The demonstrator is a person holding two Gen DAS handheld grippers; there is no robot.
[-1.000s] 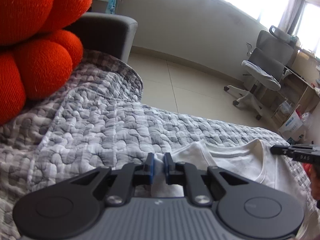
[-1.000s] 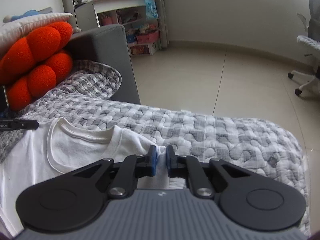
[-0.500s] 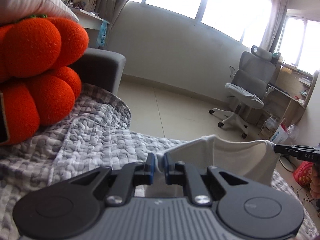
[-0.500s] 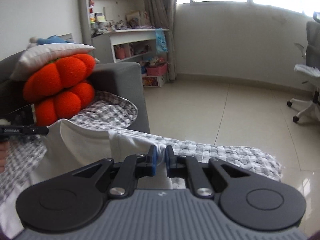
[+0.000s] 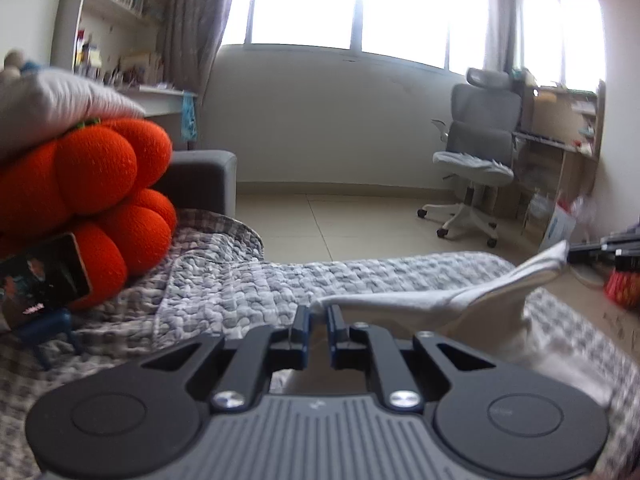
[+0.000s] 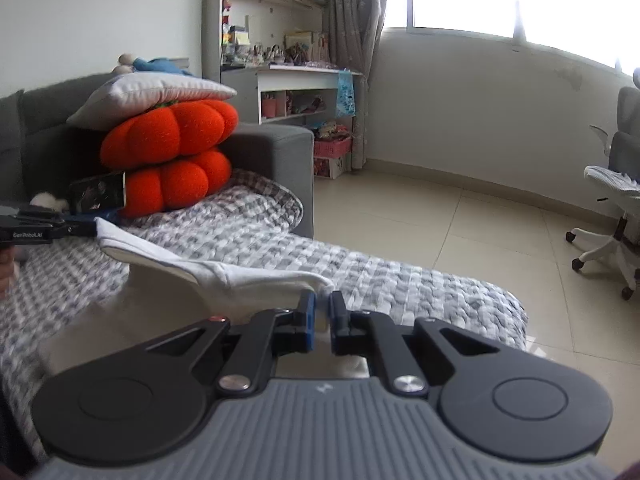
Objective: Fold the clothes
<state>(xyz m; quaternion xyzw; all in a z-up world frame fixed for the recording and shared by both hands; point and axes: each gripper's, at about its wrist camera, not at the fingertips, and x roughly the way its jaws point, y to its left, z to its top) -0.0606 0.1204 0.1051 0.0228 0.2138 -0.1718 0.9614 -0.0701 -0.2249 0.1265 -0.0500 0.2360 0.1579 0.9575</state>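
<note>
A white T-shirt (image 5: pixel 472 300) hangs stretched between my two grippers above a grey checked quilt (image 5: pixel 240 280) on a sofa. My left gripper (image 5: pixel 318 312) is shut on one shoulder corner of the shirt. My right gripper (image 6: pixel 323 300) is shut on the other corner. The shirt (image 6: pixel 192 272) sags between them, its lower part trailing on the quilt (image 6: pixel 400 280). The right gripper's tip shows at the right edge of the left wrist view (image 5: pixel 592 247); the left gripper's tip shows at the left edge of the right wrist view (image 6: pixel 60 228).
Orange pumpkin cushions (image 6: pixel 172 160) and a white pillow (image 6: pixel 152 92) are stacked against the grey sofa arm (image 6: pixel 276 148). A phone on a small blue stand (image 5: pixel 44 280) leans at the cushions. An office chair (image 5: pixel 476 168), desk and tiled floor (image 6: pixel 460 216) lie beyond the sofa edge.
Both grippers have risen, lifting the shirt's shoulders off the quilt. The shirt lay flat a second ago and now hangs between them.
</note>
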